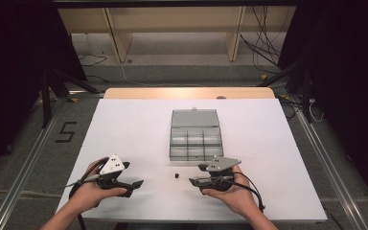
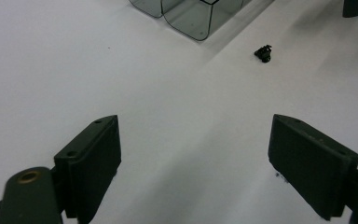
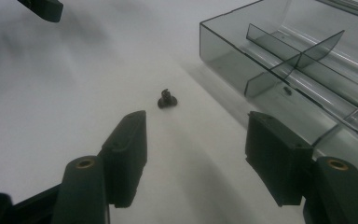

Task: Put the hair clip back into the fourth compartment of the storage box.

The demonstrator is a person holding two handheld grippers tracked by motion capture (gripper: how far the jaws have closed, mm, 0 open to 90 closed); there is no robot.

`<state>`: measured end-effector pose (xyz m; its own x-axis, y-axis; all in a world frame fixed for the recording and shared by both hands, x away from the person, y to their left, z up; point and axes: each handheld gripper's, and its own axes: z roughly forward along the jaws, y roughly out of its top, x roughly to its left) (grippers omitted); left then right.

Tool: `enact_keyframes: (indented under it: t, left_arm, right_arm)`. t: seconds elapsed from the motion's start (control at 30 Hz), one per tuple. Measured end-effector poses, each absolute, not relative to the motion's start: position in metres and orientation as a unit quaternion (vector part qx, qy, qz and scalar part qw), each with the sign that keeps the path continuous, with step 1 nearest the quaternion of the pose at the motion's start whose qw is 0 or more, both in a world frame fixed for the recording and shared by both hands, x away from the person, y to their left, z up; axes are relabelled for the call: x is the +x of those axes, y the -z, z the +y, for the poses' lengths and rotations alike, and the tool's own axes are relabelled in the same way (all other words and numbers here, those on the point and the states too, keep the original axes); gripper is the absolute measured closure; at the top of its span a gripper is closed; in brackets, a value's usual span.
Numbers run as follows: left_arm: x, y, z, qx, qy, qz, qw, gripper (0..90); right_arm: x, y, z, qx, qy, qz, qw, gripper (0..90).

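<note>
While a small black screw (image 1: 177, 176) lies unpicked beside the open compartment box (image 1: 195, 135), both the right gripper (image 1: 193, 181) and the left gripper (image 1: 138, 183) stand spread and empty.

Both grippers black, grey three-cornered top plates, black trailing cables; fingers (image 3: 126, 154) blocky, brass-coloured pivot pins.

a lab or test bay set up for recording handling work, not a home or shop; a white table top (image 1: 139, 124) on a light wooden board (image 1: 187, 92) stands alone on a grey floor (image 1: 24, 143); metal rails (image 1: 26, 160) run along the floor on both sides; black stands with dark drapes (image 1: 14, 48) close in left and right; loose cables (image 1: 263, 43) trail across the floor behind; a black "5" (image 1: 66, 131) is marked on the floor; a bare wooden frame (image 1: 172, 28) stands at the back
</note>
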<state>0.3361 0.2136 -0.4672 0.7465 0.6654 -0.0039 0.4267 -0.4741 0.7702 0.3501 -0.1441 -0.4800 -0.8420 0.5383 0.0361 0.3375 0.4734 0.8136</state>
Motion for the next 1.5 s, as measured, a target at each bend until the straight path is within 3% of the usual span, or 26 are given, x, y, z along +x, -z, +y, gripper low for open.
enact_keyframes:
  t: [0.8,1.5]
  left_arm:
    - [0.336,0.466,0.214,0.846,-0.151,0.322,0.398,16.7]
    - [0.336,0.467,0.214,0.845,-0.150,0.322,0.401,16.7]
  right_arm:
    - [0.363,0.492,-0.094,0.240,-0.428,0.866,0.095,46.5]
    - [0.372,0.500,-0.075,0.246,-0.396,0.880,0.089,66.3]
